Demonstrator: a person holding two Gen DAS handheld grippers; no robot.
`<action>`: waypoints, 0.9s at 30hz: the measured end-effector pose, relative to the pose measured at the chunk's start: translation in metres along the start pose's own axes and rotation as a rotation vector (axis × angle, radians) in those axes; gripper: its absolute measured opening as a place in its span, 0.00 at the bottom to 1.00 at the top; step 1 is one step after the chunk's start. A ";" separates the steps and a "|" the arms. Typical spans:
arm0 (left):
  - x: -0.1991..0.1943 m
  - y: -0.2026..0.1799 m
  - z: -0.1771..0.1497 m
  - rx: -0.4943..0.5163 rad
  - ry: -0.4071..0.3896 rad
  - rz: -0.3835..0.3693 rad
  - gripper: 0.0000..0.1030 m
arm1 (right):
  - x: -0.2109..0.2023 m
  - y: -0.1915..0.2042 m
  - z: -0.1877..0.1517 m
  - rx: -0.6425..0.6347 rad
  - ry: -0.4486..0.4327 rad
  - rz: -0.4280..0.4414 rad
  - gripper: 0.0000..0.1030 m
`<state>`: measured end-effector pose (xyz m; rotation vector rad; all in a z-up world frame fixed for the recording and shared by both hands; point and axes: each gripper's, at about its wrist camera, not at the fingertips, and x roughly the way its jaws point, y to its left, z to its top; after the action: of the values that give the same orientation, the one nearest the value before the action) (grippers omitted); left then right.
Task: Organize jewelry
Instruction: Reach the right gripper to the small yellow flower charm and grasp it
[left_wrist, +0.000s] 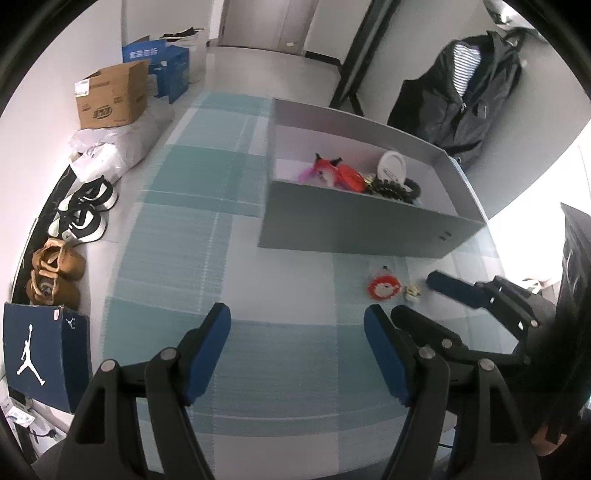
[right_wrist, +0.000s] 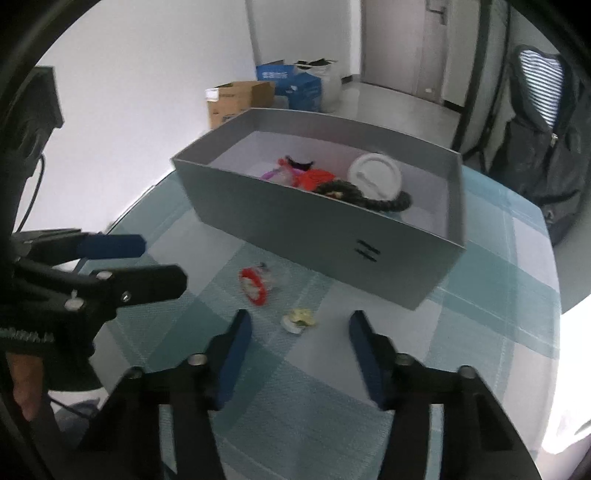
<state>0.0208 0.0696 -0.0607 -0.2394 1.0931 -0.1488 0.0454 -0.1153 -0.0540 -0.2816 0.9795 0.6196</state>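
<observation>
A grey open box (left_wrist: 354, 225) (right_wrist: 332, 236) stands on the checked tablecloth and holds several pieces: a fox-like orange piece (left_wrist: 327, 168), black coiled bands (left_wrist: 391, 186) (right_wrist: 347, 192) and a round white case (left_wrist: 392, 166) (right_wrist: 375, 177). In front of it lie a red-and-white round ornament (left_wrist: 384, 287) (right_wrist: 254, 285) and a small pale yellow piece (left_wrist: 412, 291) (right_wrist: 300, 318). My left gripper (left_wrist: 297, 354) (right_wrist: 162, 260) is open and empty over bare cloth. My right gripper (right_wrist: 301, 354) (left_wrist: 413, 291) is open, just short of the yellow piece.
The table (left_wrist: 177, 229) is round with a teal and white checked cloth. On the floor at the left are cardboard boxes (left_wrist: 110, 96), plastic bags, shoes (left_wrist: 83, 214) and a shoe box (left_wrist: 40, 354). A dark jacket (left_wrist: 469, 92) hangs at the back right.
</observation>
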 end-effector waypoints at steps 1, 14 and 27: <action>0.001 0.001 0.000 -0.004 0.004 0.002 0.68 | 0.000 0.001 0.000 -0.005 0.000 -0.004 0.39; 0.005 0.000 0.000 0.011 0.010 -0.009 0.68 | 0.000 0.008 -0.004 -0.083 0.002 -0.007 0.16; 0.007 -0.003 0.002 0.018 0.007 -0.017 0.68 | -0.016 -0.025 -0.006 0.072 0.003 0.028 0.16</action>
<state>0.0260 0.0650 -0.0647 -0.2322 1.0965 -0.1754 0.0498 -0.1437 -0.0453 -0.2054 1.0077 0.6078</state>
